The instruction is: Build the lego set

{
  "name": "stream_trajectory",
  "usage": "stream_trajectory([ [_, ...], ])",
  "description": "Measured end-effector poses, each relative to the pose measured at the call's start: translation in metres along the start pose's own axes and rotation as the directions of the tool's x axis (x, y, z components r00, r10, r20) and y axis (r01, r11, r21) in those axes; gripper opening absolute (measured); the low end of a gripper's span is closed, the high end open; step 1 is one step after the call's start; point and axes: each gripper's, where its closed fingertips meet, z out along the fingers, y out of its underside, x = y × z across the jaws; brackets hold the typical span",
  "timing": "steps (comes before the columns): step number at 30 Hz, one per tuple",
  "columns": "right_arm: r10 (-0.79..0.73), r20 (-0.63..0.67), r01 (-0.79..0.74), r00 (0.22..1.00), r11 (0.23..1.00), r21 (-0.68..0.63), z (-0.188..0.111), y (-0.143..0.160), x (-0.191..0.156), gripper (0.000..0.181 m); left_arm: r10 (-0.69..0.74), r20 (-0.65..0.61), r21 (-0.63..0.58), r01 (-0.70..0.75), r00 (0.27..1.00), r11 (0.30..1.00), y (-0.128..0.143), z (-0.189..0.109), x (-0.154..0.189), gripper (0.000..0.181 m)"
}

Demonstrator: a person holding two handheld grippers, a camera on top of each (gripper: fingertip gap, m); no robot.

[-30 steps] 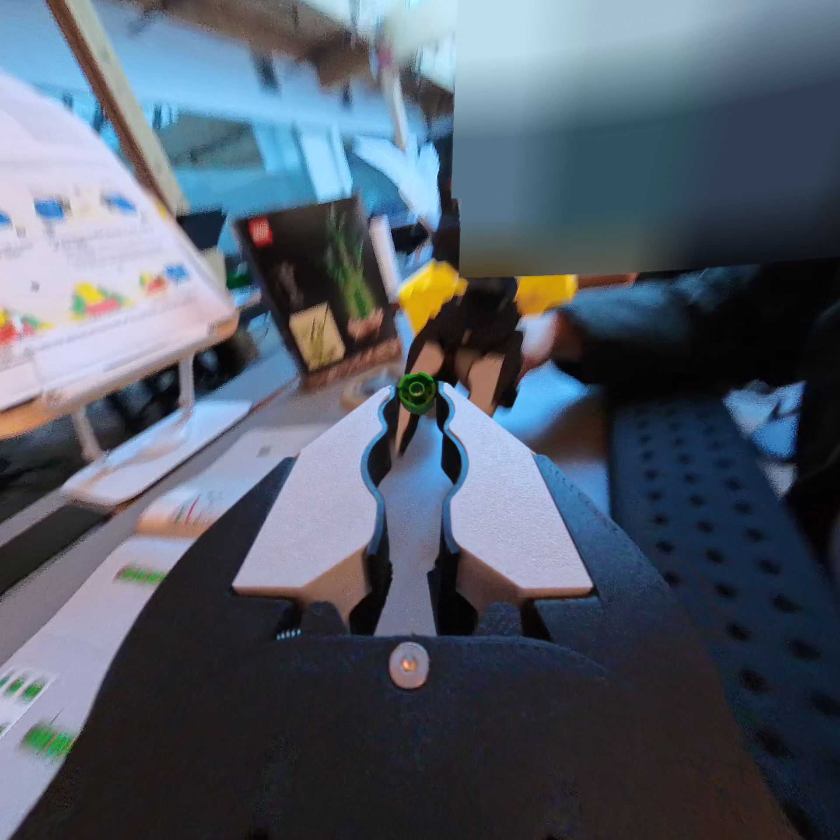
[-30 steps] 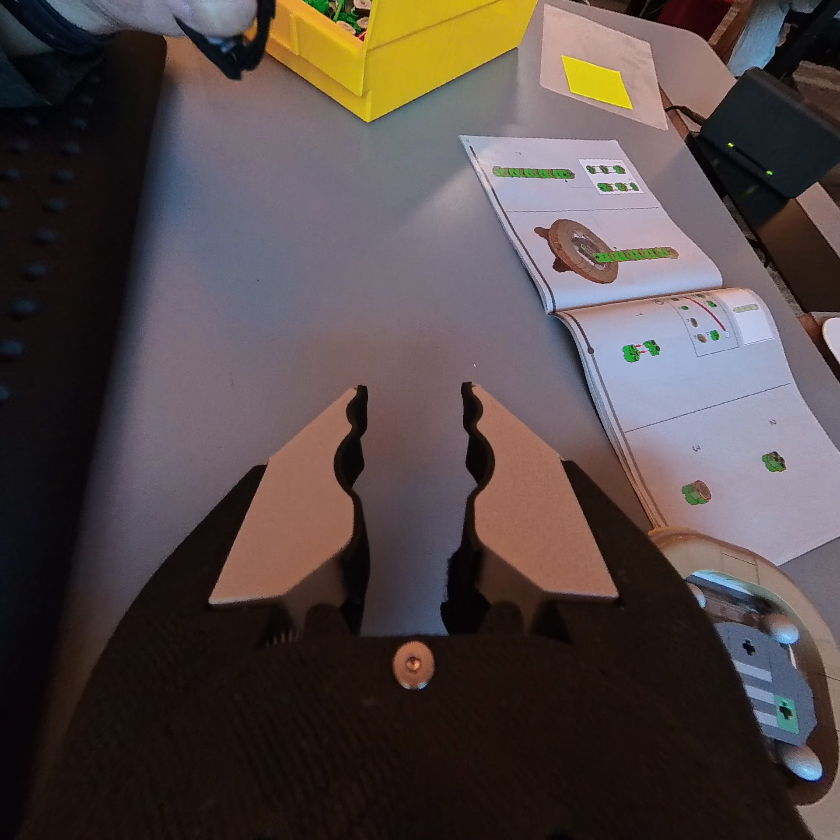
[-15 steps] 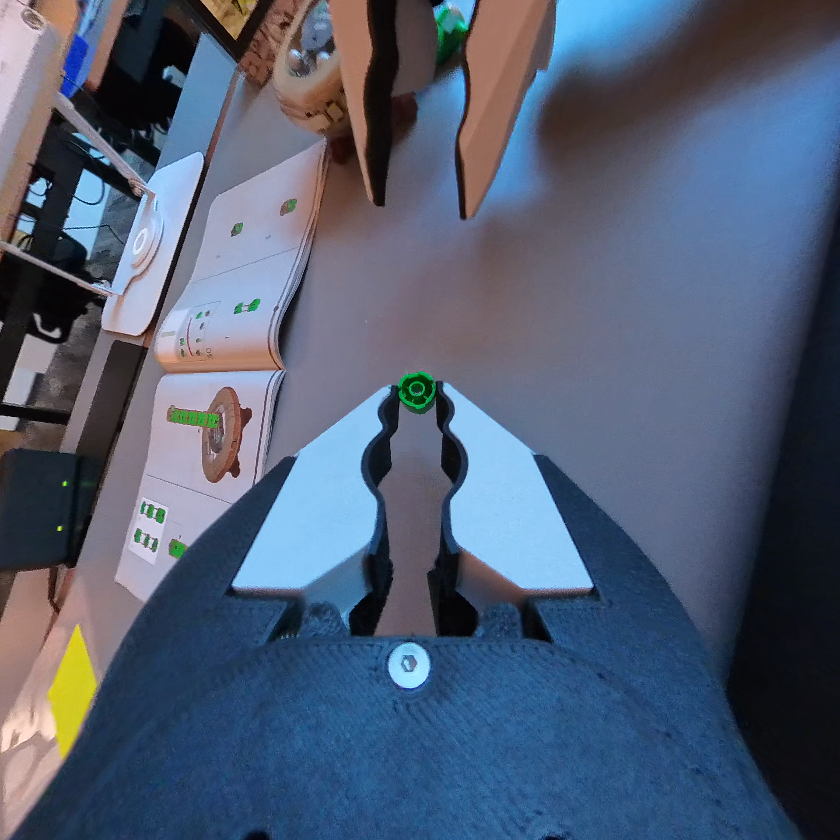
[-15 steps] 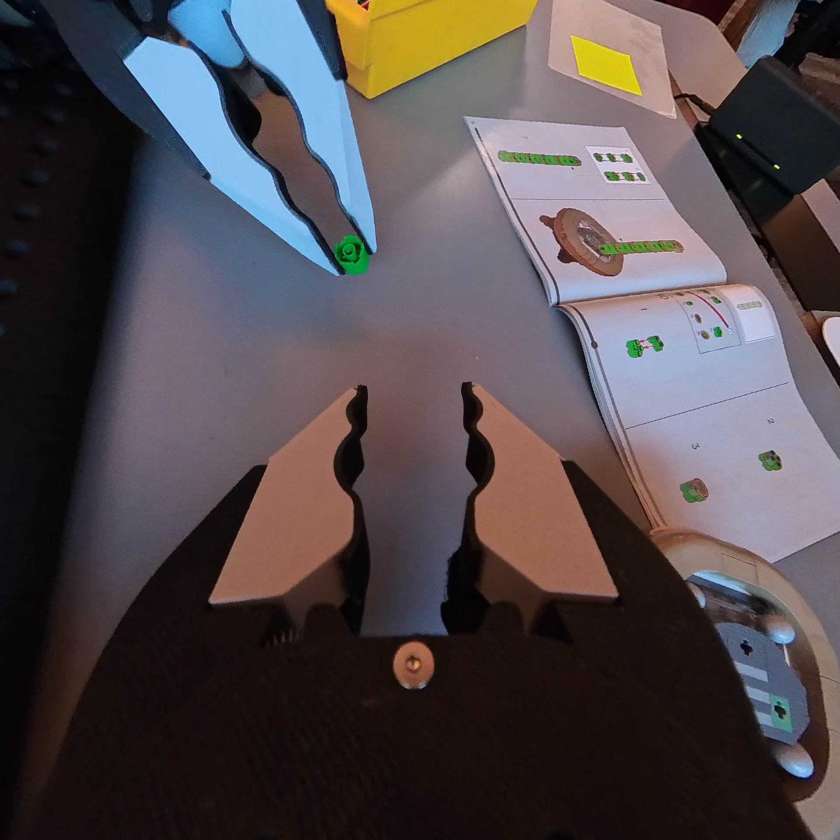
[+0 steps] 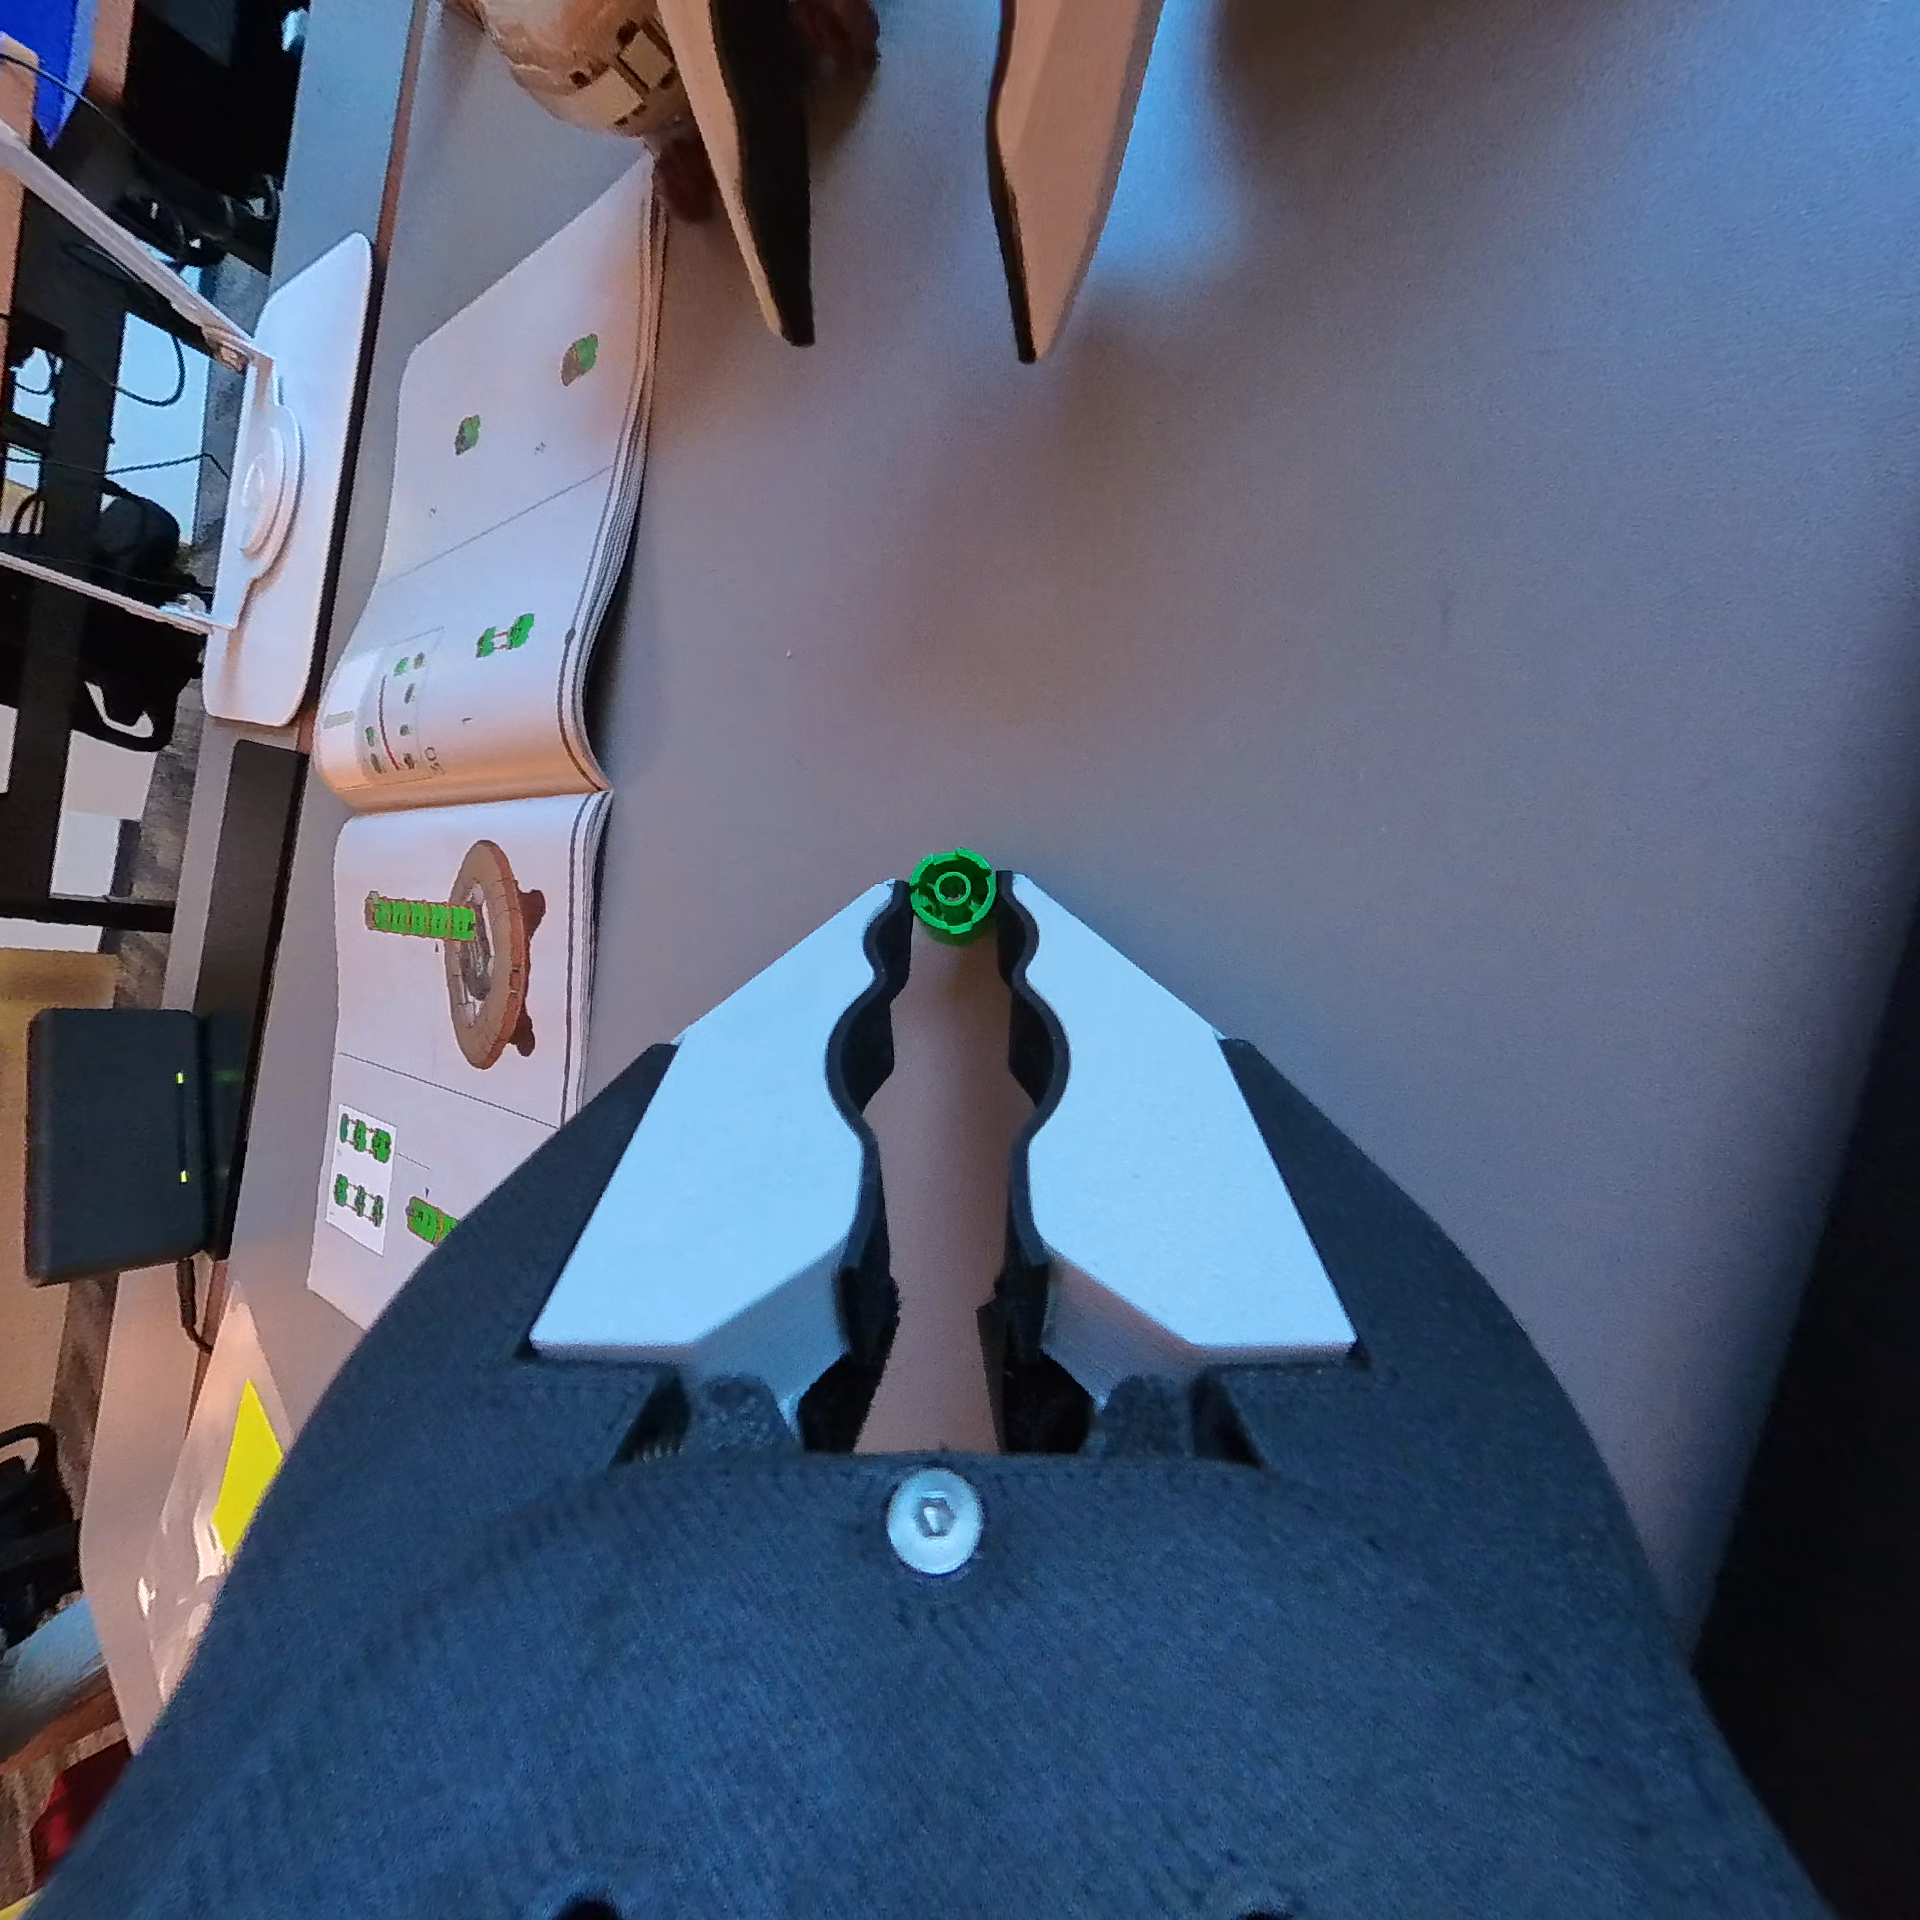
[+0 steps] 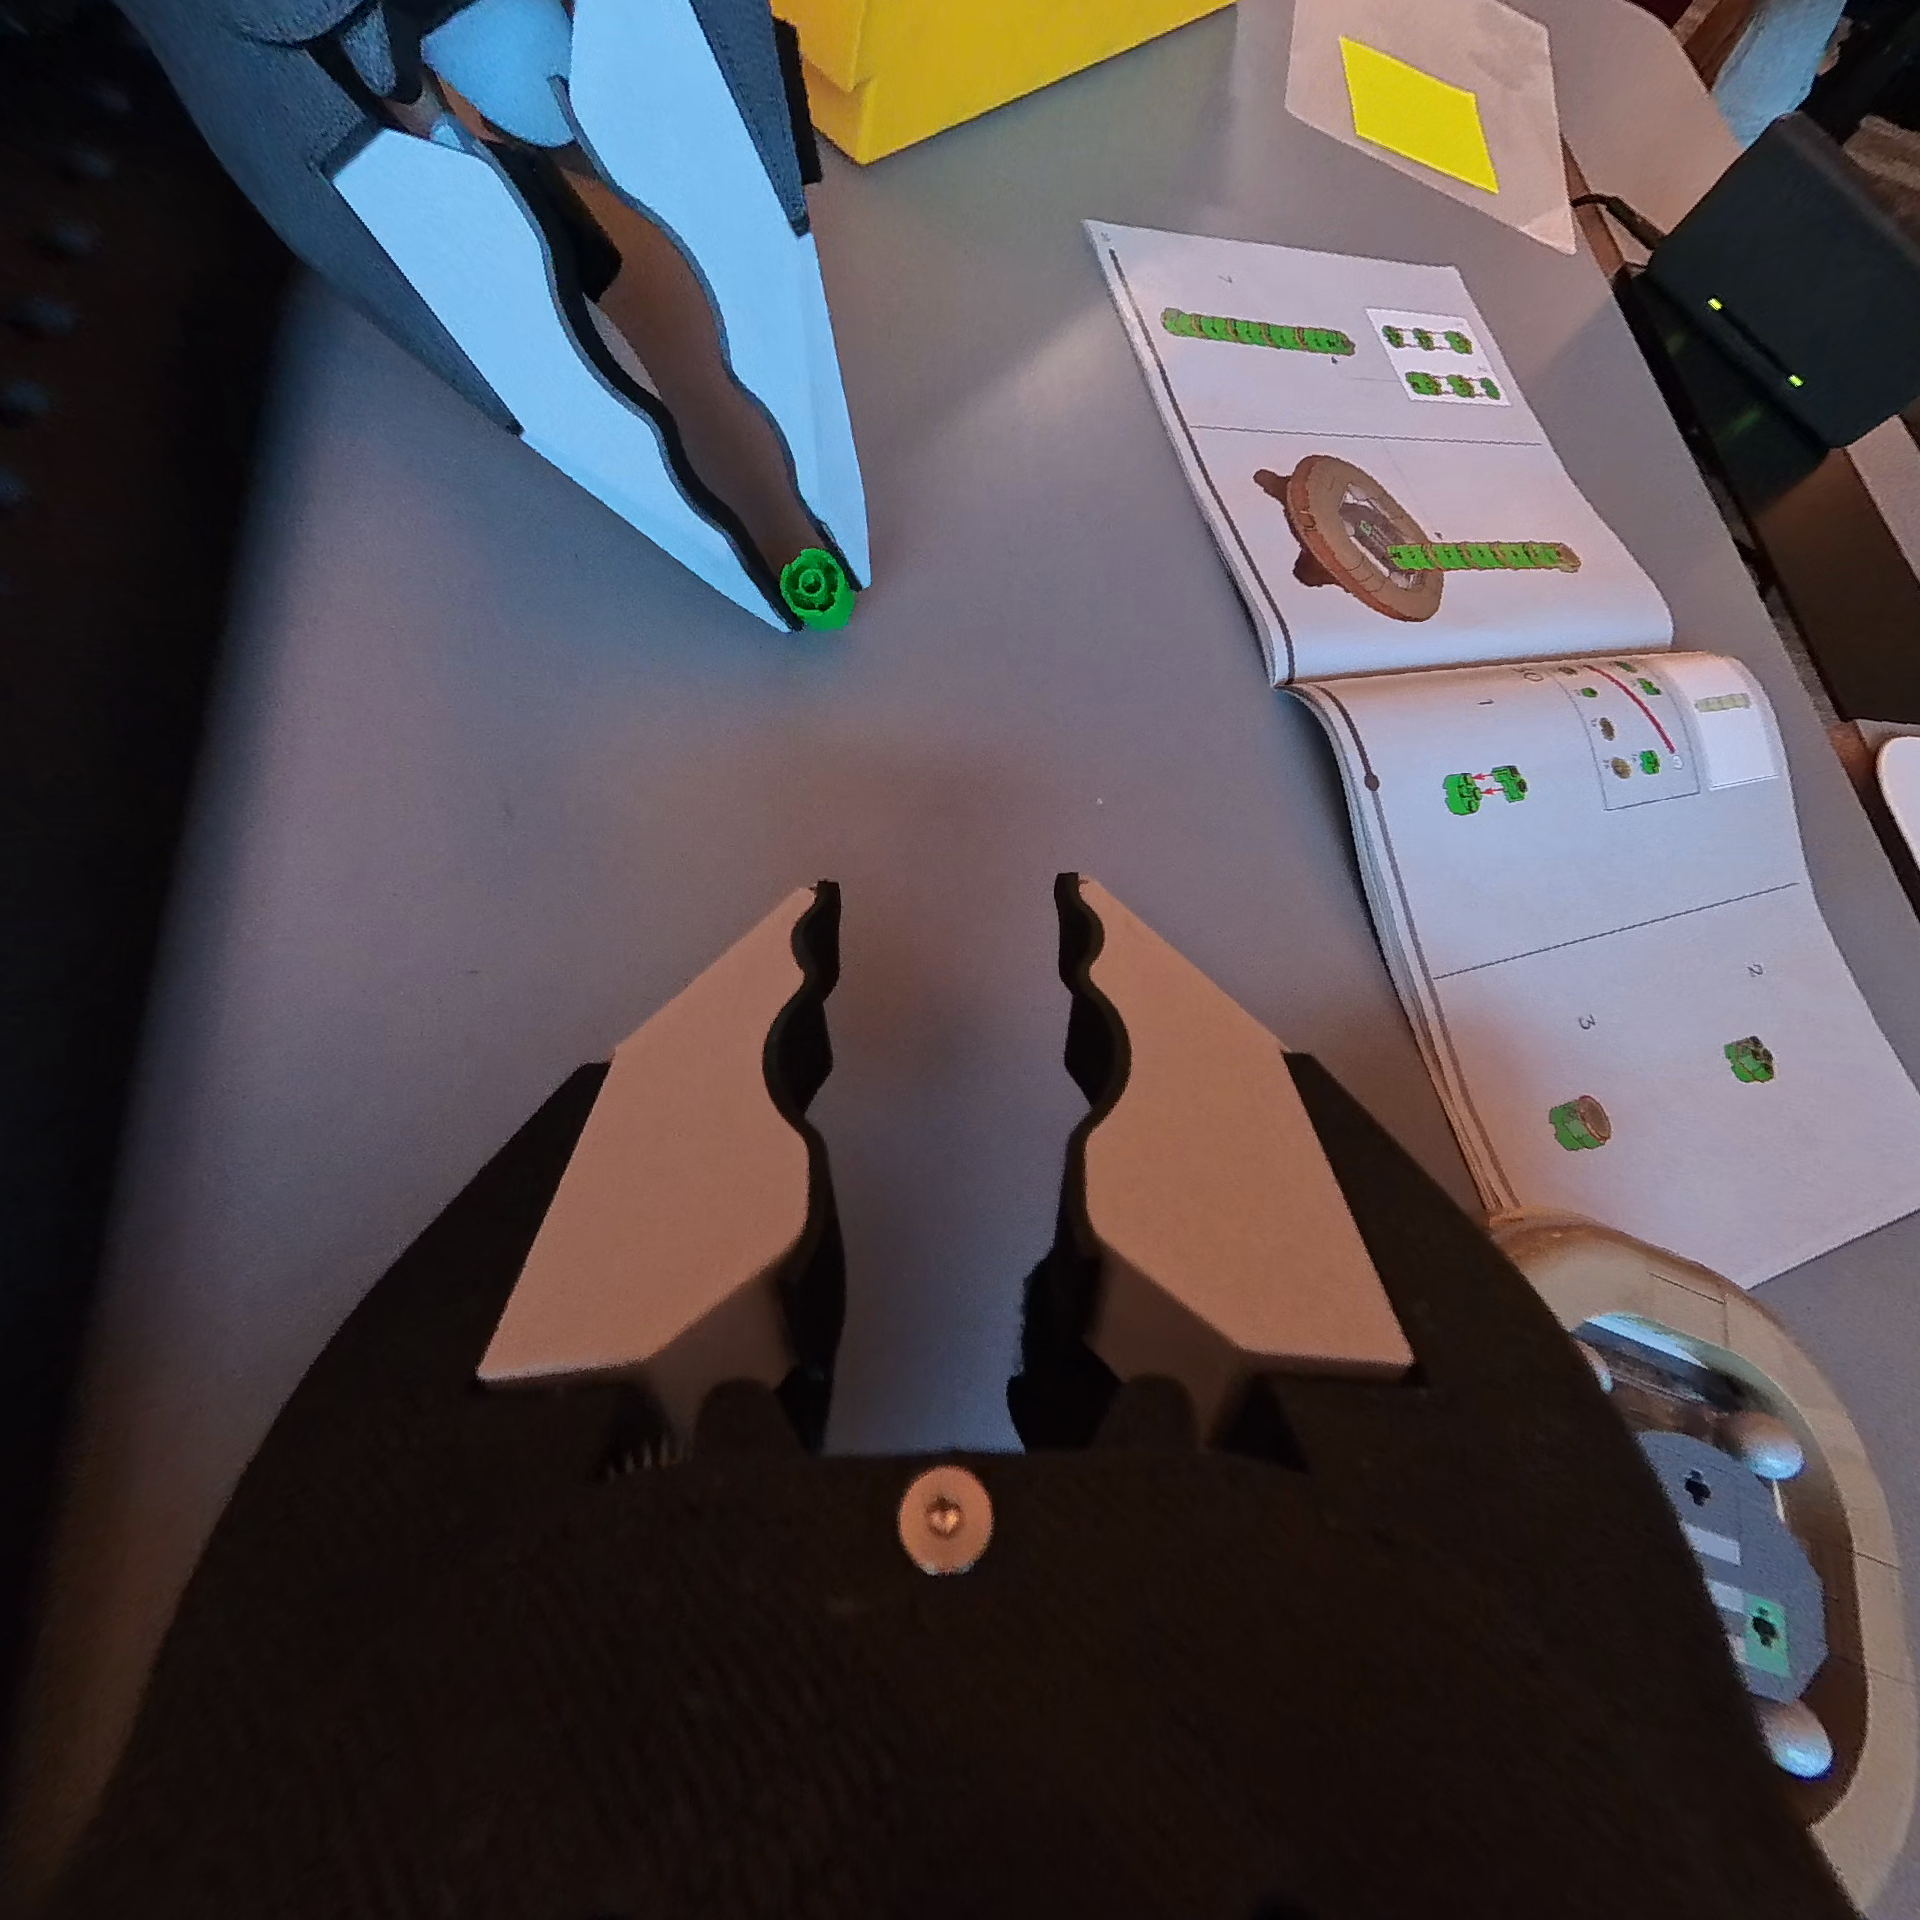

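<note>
Left gripper (image 5: 952, 894) is nearly closed, its fingertips pinching a small round green brick (image 5: 952, 898) with a ringed, hollow top, held low over the grey table (image 5: 1351, 623). Right gripper (image 6: 943, 883) stands open and empty opposite, well apart. An open instruction booklet (image 6: 1507, 727) lies beside them.

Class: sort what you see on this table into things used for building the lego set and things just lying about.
Job in hand:
green round piece in left gripper
open right gripper
instruction booklet
round tan base
yellow parts bin

Lying about:
yellow sticky note
black box
</note>
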Motion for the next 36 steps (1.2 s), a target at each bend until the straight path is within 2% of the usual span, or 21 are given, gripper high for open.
stream_trajectory([
  [24, -0.12, 0.014, 0.121, 0.993, 0.985, -0.12, 0.009, 0.02, -0.01, 0.041, -0.005, 0.004, 0.002, 0.005, 1.0, 1.0, 0.001, 0.0, -0.001, 0.015],
  [36, -0.144, 0.022, 0.145, 0.989, 0.982, -0.117, 0.01, 0.02, -0.012, 0.037, -0.011, 0.003, 0.002, 0.011, 1.0, 1.0, 0.001, 0.0, -0.001, 0.015],
])
